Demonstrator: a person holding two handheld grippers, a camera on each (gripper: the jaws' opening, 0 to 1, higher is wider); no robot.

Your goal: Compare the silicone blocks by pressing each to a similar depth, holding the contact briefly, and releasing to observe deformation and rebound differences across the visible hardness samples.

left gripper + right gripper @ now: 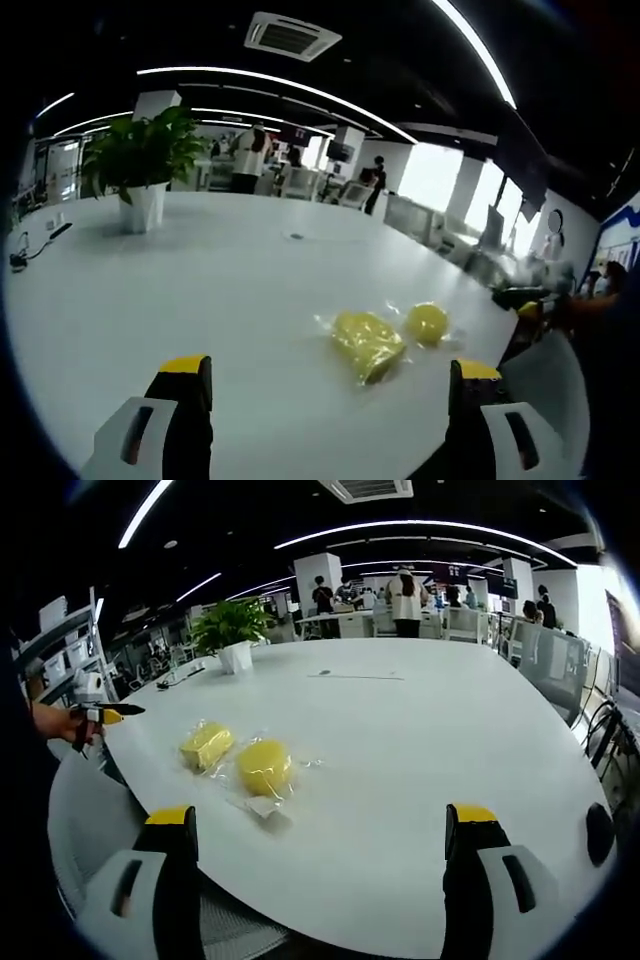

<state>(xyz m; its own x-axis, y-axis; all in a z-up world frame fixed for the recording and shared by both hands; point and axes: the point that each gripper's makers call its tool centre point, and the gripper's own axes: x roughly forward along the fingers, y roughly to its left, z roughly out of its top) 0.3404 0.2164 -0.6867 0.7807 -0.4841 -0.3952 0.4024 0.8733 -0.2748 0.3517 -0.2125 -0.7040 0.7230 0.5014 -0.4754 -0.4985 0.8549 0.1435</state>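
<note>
- A big office room with long ceiling lights holds a wide white counter [200,290].
- Two yellow silicone blocks sit on it, each in a clear bag.
- The blocky one [367,344] is just ahead of the left claw [330,385], a bit to its right.
- The round one [428,322] lies just beside it, farther right.
- One potted plant [143,160] stands far ahead.
- Both the left claw and the right claw [322,830] are wide apart, holding nothing.
- No writing can be read.
</note>
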